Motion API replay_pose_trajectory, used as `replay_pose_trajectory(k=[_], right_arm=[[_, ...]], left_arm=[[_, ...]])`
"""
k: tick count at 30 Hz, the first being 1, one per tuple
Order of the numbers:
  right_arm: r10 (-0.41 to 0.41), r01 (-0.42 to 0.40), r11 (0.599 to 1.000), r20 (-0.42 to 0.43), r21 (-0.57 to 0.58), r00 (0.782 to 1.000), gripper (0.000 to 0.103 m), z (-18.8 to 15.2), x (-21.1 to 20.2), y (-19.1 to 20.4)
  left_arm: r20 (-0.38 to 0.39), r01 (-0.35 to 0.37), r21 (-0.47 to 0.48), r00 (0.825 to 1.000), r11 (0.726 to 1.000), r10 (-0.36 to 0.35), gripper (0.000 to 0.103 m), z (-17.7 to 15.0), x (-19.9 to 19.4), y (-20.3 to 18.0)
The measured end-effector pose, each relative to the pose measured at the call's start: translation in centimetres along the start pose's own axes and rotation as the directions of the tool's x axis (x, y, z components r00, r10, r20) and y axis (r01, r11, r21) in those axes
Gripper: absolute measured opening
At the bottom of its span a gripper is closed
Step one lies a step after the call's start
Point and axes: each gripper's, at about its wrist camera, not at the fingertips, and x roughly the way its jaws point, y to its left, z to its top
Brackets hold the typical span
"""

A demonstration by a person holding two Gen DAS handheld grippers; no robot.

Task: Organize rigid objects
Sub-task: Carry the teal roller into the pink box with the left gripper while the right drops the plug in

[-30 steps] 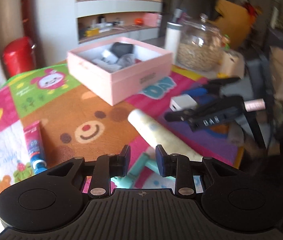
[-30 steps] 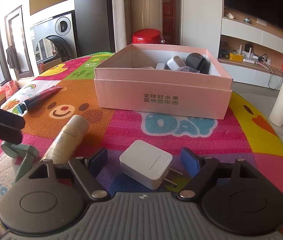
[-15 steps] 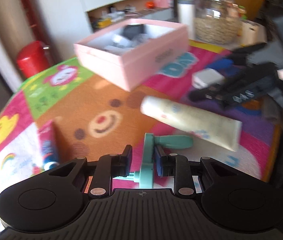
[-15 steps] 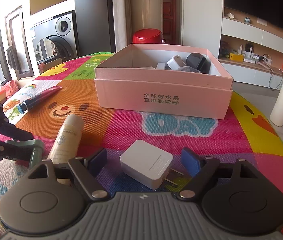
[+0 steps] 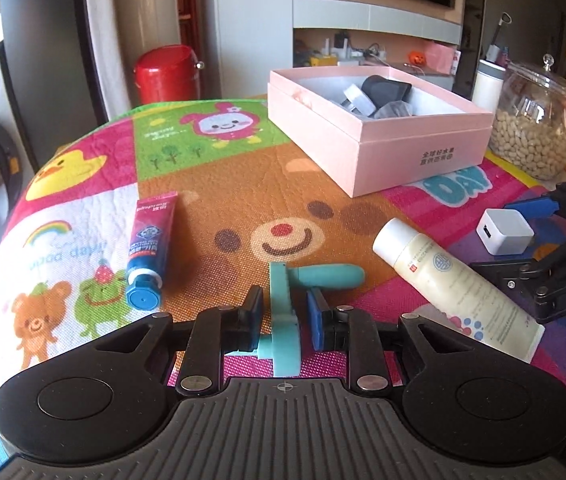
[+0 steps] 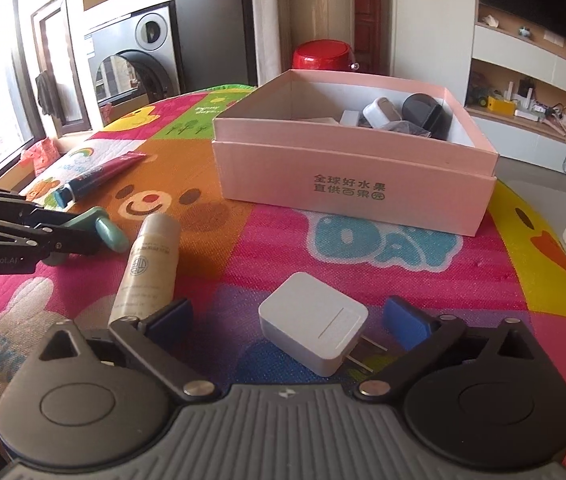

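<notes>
Pink box (image 6: 357,184) sits toward the table's far edge, already holding stuff. Near edge: right gripper (image 6: 289,318) opening wide around the white charger (image 6: 315,332), left gripper (image 5: 285,316) closing on the teal handle (image 5: 283,312), pads not quite touching. Next: finish pinching, lift, carry boxward

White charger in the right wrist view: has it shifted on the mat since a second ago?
No. The white charger lies in the same spot below the pink box.

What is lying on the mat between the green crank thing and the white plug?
A cream tube lies between the green crank and the white plug, cap toward the pink box. Both wrist views show it.
</notes>
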Motion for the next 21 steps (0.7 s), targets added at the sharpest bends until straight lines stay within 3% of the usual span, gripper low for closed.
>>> replay_pose_trajectory(k=[7, 9, 12, 14, 17, 21], right_arm=[[-0.005, 0.005, 1.0, -0.027, -0.018, 1.0, 0.102, 0.1, -0.3, 0.3], [-0.02, 0.02, 1.0, -0.028, -0.014, 0.999, 0.096, -0.1, -1.0, 0.3], [-0.114, 0.114, 0.993, -0.015, -0.027, 0.993, 0.093, -0.7, -2.1, 0.3], [-0.228, 0.228, 0.972, 0.008, -0.056, 0.974, 0.093, -1.0, -2.5, 0.3], [-0.313, 0.314, 0.947, 0.029, -0.06, 0.949, 0.093, -1.1, -2.9, 0.1], [-0.214, 0.213, 0.976, 0.001, 0.043, 0.977, 0.092, -0.9, -2.8, -0.7]], left_arm=[[0.052, -0.035, 0.004, 0.998, 0.999, 0.034, 0.026, -0.8, -0.2, -0.6], [0.071, -0.029, -0.008, 0.997, 1.0, 0.03, 0.026, -1.2, -0.3, -0.4], [0.086, -0.026, -0.019, 0.996, 0.999, 0.027, 0.026, -1.4, -0.3, -0.4], [0.089, -0.024, -0.024, 0.996, 0.999, 0.026, 0.027, -1.4, -0.4, -0.3], [0.094, -0.023, -0.029, 0.995, 0.999, 0.026, 0.027, -1.5, -0.4, -0.3], [0.095, -0.028, -0.024, 0.995, 0.999, 0.03, 0.027, -1.6, -0.5, -0.3]])
